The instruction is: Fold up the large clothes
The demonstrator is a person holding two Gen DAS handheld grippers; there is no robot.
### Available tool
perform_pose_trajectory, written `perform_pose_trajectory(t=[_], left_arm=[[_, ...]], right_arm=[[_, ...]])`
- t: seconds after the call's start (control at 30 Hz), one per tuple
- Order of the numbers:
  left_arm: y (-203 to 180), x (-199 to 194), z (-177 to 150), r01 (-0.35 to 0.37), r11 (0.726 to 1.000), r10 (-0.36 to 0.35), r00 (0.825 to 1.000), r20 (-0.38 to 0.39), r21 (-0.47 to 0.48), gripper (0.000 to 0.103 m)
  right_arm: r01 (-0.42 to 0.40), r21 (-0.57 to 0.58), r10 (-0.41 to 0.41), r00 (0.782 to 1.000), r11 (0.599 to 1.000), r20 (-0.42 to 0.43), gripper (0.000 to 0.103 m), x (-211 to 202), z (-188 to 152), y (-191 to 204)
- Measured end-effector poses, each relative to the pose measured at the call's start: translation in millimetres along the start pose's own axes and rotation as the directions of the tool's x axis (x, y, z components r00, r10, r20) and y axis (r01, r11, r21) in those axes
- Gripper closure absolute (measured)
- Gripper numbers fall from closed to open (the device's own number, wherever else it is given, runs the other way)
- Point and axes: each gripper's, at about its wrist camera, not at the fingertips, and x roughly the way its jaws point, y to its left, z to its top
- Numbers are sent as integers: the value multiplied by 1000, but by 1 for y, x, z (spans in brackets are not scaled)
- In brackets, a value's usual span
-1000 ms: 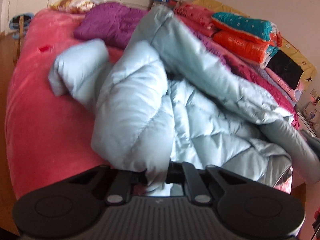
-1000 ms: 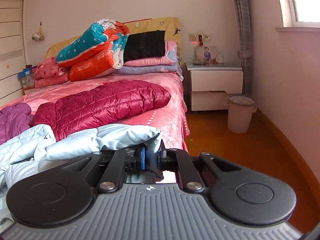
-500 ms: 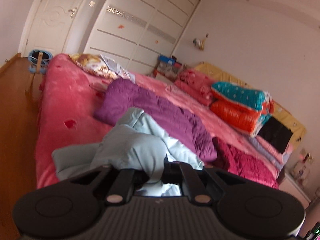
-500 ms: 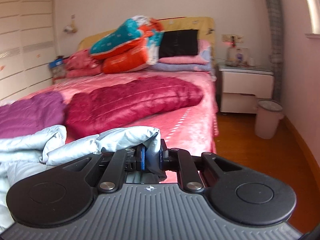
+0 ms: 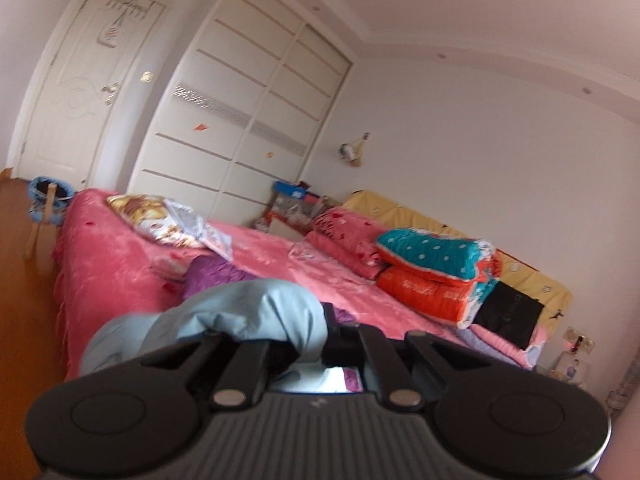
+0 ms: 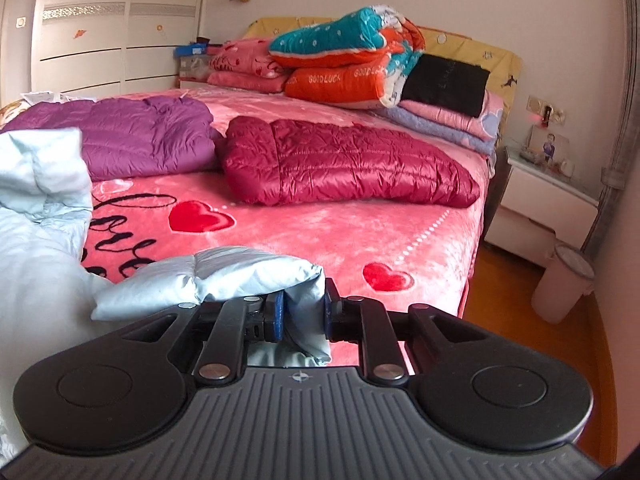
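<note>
While both grippers (image 5: pixel 320 336) (image 6: pixel 304 316) clamp the pale-blue jacket (image 6: pixel 240 276), purple (image 6: pixel 132 136) and maroon jackets (image 6: pixel 344 164) lie beyond.

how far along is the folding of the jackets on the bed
Done: purple jacket and maroon jacket lie folded on the bed. In hand: both tongs, left and right, grip the light blue jacket. Left: folding it.
</note>
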Motion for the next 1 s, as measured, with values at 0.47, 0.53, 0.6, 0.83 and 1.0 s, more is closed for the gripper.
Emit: perform_pose_trajectory(t=[0.47, 0.53, 0.6, 0.83, 1.0], left_arm=[[-92, 53, -31, 403, 891, -354, 905, -237, 209, 102], [-106, 68, -45, 453, 865, -382, 874, -300, 217, 102], [-121, 81, -61, 496, 838, -398, 841, -368, 226, 102], [-155, 111, -112, 574, 772, -372, 757, -537, 273, 102], [-157, 122, -130, 577, 765, -334, 737, -588, 288, 101]], right_arm=[[-287, 0, 282, 939, 958, 196, 3, -83, 2, -7], [-345, -9, 338, 914, 938, 225, 2, -95, 2, -8], [-411, -36, 407, 879, 911, 250, 2, -107, 1, -6], [-523, -127, 537, 804, 843, 254, 0, -125, -3, 13], [-580, -118, 590, 773, 806, 232, 0, -123, -4, 10]])
